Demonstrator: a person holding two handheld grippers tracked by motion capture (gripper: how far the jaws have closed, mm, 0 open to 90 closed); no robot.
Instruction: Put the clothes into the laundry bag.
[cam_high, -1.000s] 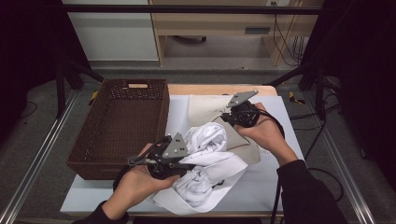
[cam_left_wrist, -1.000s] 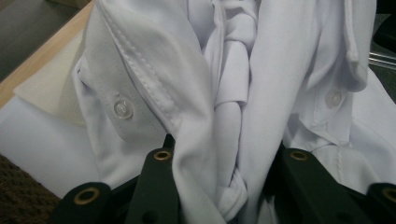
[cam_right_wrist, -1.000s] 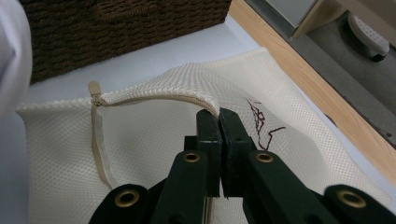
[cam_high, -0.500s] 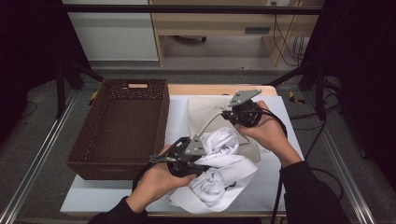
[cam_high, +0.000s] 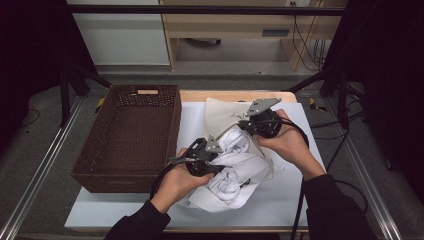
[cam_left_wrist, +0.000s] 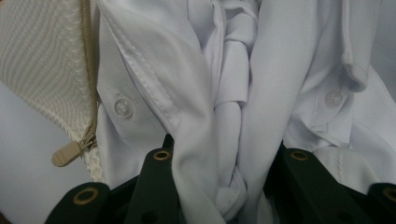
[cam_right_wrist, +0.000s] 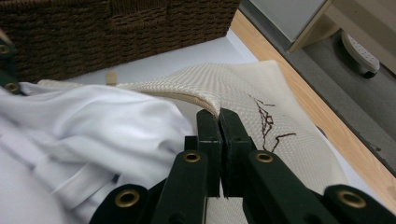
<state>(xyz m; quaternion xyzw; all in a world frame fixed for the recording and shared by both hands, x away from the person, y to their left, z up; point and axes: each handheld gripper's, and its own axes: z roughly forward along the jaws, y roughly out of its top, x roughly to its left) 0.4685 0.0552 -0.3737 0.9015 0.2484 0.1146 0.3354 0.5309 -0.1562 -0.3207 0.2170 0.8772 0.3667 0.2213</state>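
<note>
The white shirt (cam_high: 235, 172) lies bunched on the table, half inside the cream mesh bag (cam_high: 225, 112), between both grippers. The left gripper (cam_left_wrist: 224, 186) clamps a shirt fold; the right gripper (cam_right_wrist: 220, 135), just beyond, pinches the bag's edge. The wicker basket (cam_high: 130, 135) stands left.

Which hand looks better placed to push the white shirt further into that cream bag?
Left. Its hand-held gripper grips the bunched shirt at the bag's zipper, while the right one pinches the bag edge, holding it open.
</note>
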